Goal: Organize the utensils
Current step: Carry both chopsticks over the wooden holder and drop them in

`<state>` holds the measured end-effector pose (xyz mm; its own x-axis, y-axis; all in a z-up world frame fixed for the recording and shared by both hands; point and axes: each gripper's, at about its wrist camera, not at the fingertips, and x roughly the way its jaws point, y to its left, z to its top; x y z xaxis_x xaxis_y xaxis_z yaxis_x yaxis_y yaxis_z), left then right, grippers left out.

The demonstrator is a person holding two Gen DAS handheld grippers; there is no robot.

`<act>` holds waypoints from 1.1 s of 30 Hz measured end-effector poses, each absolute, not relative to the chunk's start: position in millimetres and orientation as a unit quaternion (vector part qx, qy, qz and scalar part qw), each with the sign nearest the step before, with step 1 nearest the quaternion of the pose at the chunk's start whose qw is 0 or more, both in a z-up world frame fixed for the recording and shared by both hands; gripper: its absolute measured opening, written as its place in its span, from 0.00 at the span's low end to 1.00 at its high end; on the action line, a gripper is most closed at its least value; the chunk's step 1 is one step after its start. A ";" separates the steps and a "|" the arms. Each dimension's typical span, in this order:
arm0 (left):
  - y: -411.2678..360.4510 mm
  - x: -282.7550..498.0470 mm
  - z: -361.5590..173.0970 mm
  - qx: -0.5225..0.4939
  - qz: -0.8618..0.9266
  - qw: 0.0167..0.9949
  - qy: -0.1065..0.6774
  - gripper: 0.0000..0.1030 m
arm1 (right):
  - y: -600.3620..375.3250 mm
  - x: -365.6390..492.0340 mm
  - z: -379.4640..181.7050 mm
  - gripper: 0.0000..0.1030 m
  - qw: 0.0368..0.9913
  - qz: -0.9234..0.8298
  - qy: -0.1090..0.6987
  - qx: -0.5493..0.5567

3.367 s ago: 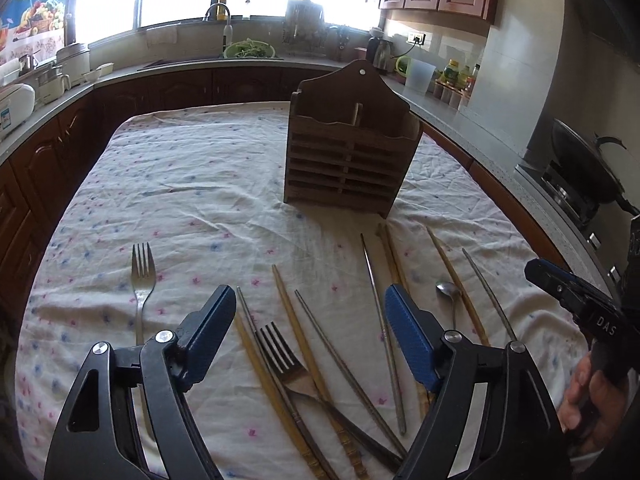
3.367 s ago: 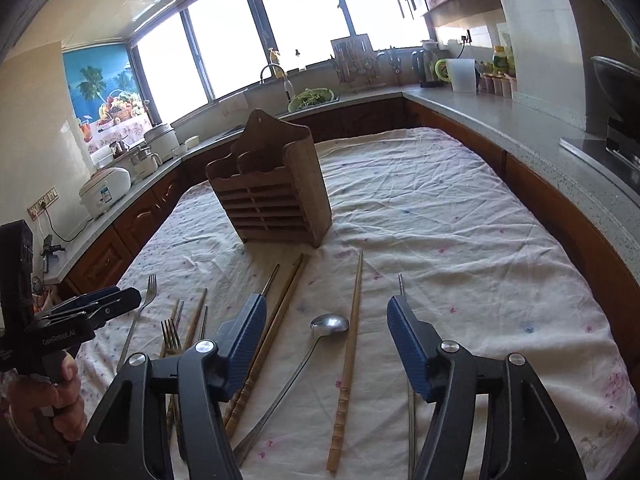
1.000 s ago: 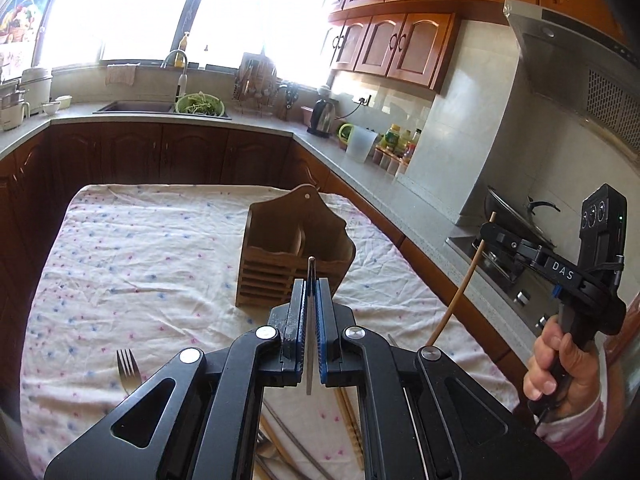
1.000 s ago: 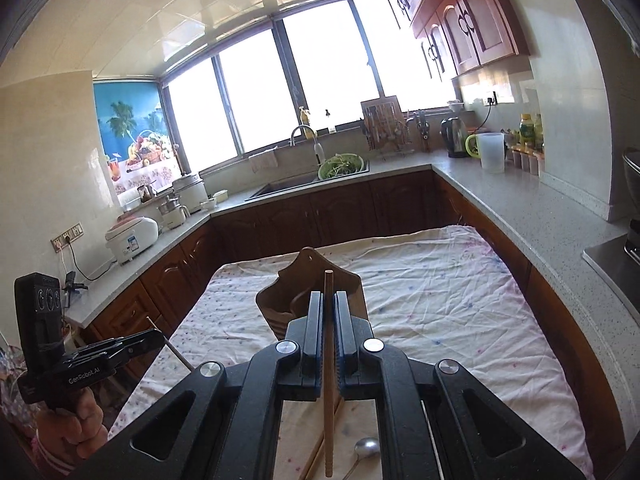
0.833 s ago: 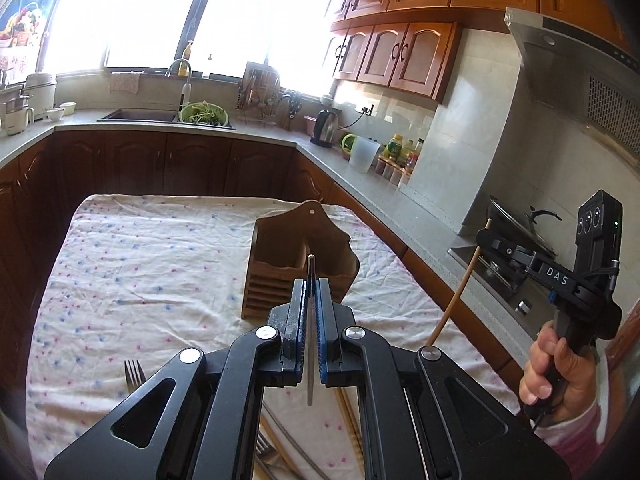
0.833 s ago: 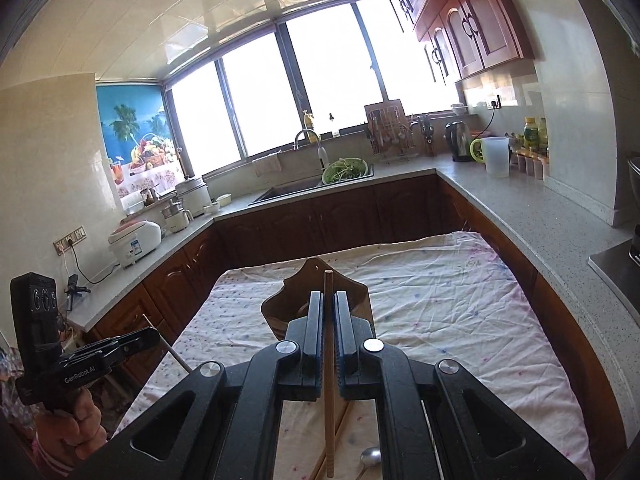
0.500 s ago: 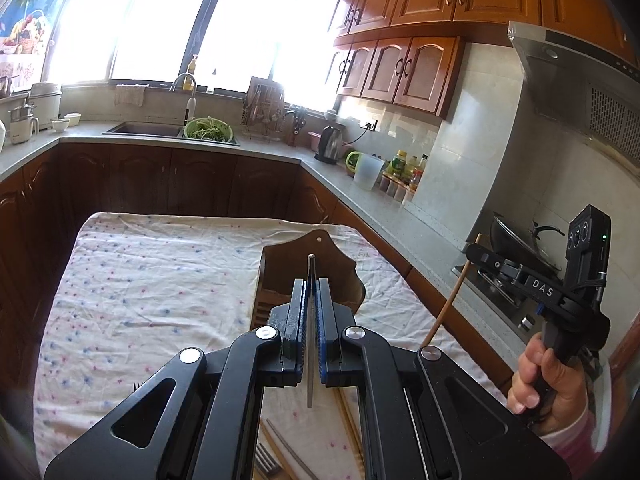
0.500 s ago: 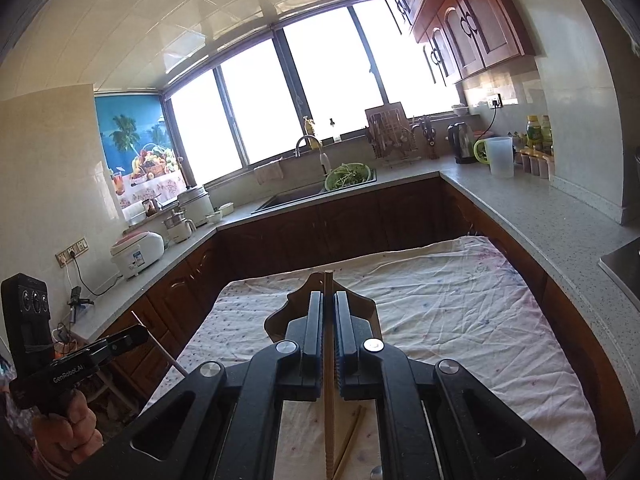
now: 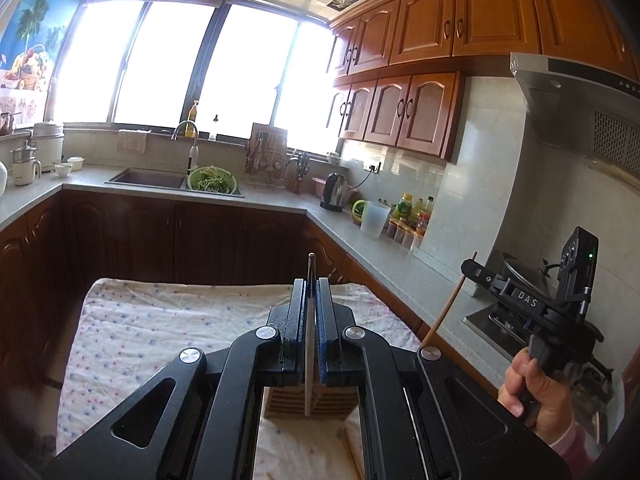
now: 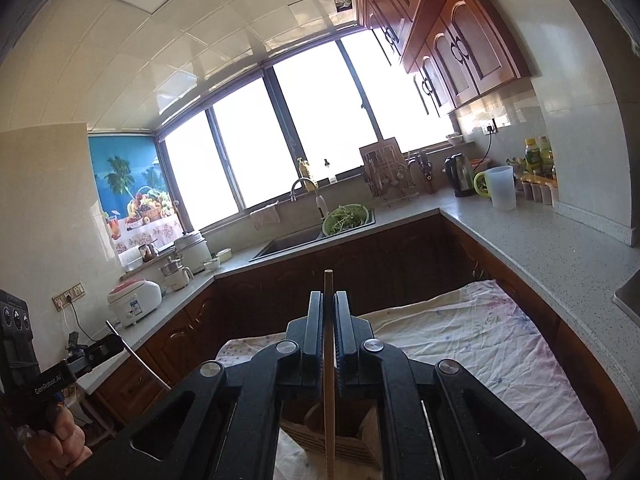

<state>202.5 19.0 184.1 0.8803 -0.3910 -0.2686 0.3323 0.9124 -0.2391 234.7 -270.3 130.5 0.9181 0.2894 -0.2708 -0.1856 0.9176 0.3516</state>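
Both chopsticks now hang higher and closer over the wooden holder (image 9: 310,404) than a moment ago, and the view has tilted up so that only the holder's slatted front shows between the gripper arms.

Seen from the left wrist, the metal chopstick (image 9: 309,344) stands nearly upright from 12 to 6 o'clock, its lower tip in front of the holder; the left gripper (image 9: 310,320) is clamped narrow on it. In the right wrist view the wooden chopstick (image 10: 329,376) likewise runs from 12 to 6, pinched tight by the right gripper (image 10: 329,332), with the holder (image 10: 340,436) below at 6 o'clock. Across the left view, at 3 o'clock, a person's hand (image 9: 536,388) carries that right gripper.

The likely trouble is aim: the holder's openings are hidden behind the gripper bodies, so a tip could catch the rim or back panel, or land in the wrong compartment. Each stick is pinched at one point only, so it could pivot or slip on contact, and a hard nudge might tip the holder on the loose cloth (image 9: 160,320) over the worktop.
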 end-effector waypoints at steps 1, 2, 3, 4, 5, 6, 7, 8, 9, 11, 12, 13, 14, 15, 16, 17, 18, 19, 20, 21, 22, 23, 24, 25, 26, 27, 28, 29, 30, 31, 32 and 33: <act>19.3 208.4 187.5 -0.094 -0.185 0.966 0.152 0.03 | -271.7 241.4 132.5 0.05 0.966 0.120 0.157 0.164; 19.4 214.7 190.6 -0.095 -0.184 0.967 0.148 0.03 | -272.8 248.6 133.8 0.05 0.967 0.119 0.154 0.166; 19.0 221.5 192.4 -0.095 -0.182 0.968 0.146 0.03 | -272.6 254.6 134.8 0.05 0.967 0.116 0.150 0.168; 18.1 228.4 193.2 -0.094 -0.179 0.969 0.144 0.03 | -272.6 260.7 135.2 0.05 0.968 0.112 0.147 0.169; 16.8 235.0 192.8 -0.093 -0.176 0.970 0.141 0.03 | -272.3 267.4 134.5 0.05 0.969 0.109 0.146 0.168; 14.8 241.2 191.4 -0.092 -0.174 0.970 0.140 0.03 | -271.7 273.0 131.8 0.05 0.969 0.109 0.145 0.168; 13.7 248.4 187.9 -0.091 -0.171 0.971 0.140 0.03 | -270.7 278.8 128.6 0.05 0.969 0.108 0.145 0.169; 12.2 255.7 183.3 -0.092 -0.169 0.971 0.141 0.03 | -269.3 284.1 124.4 0.05 0.970 0.104 0.147 0.166; 10.6 263.1 177.5 -0.093 -0.168 0.971 0.143 0.03 | -269.0 288.8 119.1 0.05 0.970 0.102 0.147 0.164; 7.1 277.3 162.8 -0.096 -0.163 0.970 0.152 0.03 | -266.0 296.7 105.6 0.05 0.970 0.100 0.151 0.161; 6.2 283.4 154.1 -0.099 -0.162 0.969 0.158 0.03 | -263.8 298.7 98.0 0.05 0.971 0.097 0.153 0.159; 5.0 290.6 144.1 -0.102 -0.159 0.968 0.166 0.03 | -262.5 301.2 90.3 0.05 0.970 0.098 0.154 0.159; 3.2 296.8 134.7 -0.103 -0.156 0.967 0.174 0.03 | -261.1 303.5 82.6 0.05 0.970 0.098 0.156 0.158; 0.9 303.2 126.7 -0.104 -0.152 0.966 0.181 0.03 | -260.4 304.9 74.7 0.05 0.970 0.096 0.159 0.156; -0.6 307.9 117.5 -0.105 -0.148 0.965 0.187 0.03 | -259.7 306.4 66.9 0.05 0.970 0.094 0.161 0.157; -2.1 311.4 109.1 -0.106 -0.145 0.965 0.193 0.03 | -259.8 307.3 59.1 0.05 0.969 0.093 0.163 0.160; -3.1 314.5 101.2 -0.109 -0.144 0.963 0.198 0.03 | -260.3 308.3 52.1 0.05 0.969 0.089 0.166 0.163; -3.6 317.0 94.4 -0.111 -0.144 0.962 0.202 0.03 | -261.6 309.3 45.9 0.05 0.967 0.087 0.168 0.167; -4.7 318.0 88.5 -0.114 -0.144 0.961 0.205 0.03 | -263.0 309.4 39.5 0.05 0.966 0.086 0.171 0.172; -5.9 319.7 82.9 -0.115 -0.143 0.961 0.209 0.03 | -264.3 310.5 35.4 0.05 0.966 0.081 0.174 0.175; -6.8 321.3 77.8 -0.114 -0.142 0.959 0.215 0.03 | -265.6 310.7 31.1 0.05 0.965 0.080 0.177 0.178; -7.8 323.8 74.1 -0.115 -0.141 0.958 0.220 0.03 | -266.7 310.8 27.7 0.05 0.963 0.080 0.181 0.182; -9.4 325.1 70.9 -0.115 -0.140 0.957 0.224 0.03 | -268.1 309.5 25.2 0.05 0.963 0.079 0.180 0.186; -9.4 324.4 69.2 -0.115 -0.136 0.959 0.221 0.04 | -269.6 308.1 24.8 0.05 0.963 0.078 0.179 0.188; -9.3 324.4 68.8 -0.114 -0.136 0.959 0.223 0.04 | -270.5 308.0 25.2 0.05 0.962 0.077 0.181 0.189; -9.2 324.7 68.2 -0.115 -0.138 0.957 0.226 0.04 | -271.8 308.2 25.8 0.05 0.961 0.079 0.183 0.191; -9.3 324.3 69.0 -0.115 -0.136 0.958 0.226 0.04 | -272.2 308.4 26.6 0.05 0.961 0.079 0.185 0.190; -9.5 324.1 69.2 -0.113 -0.135 0.958 0.227 0.04 | -272.1 308.8 27.5 0.05 0.961 0.079 0.187 0.188; -9.4 324.0 69.6 -0.113 -0.136 0.958 0.227 0.04 | -272.2 310.1 28.0 0.05 0.961 0.079 0.189 0.187; -9.5 324.2 70.3 -0.113 -0.137 0.957 0.229 0.04 | -272.3 310.5 28.6 0.05 0.960 0.079 0.190 0.187; -9.7 324.1 71.0 -0.112 -0.136 0.957 0.229 0.04 | -272.0 311.0 28.0 0.05 0.960 0.079 0.192 0.187; -9.8 324.8 71.3 -0.110 -0.133 0.958 0.230 0.04 | -271.8 311.8 28.3 0.05 0.960 0.079 0.194 0.186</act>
<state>324.8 -9.8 71.3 0.8586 -0.3061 -0.4113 0.2047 0.9401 -0.2725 311.8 -271.8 28.3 0.9123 0.2237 -0.3430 -0.0790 0.9180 0.3885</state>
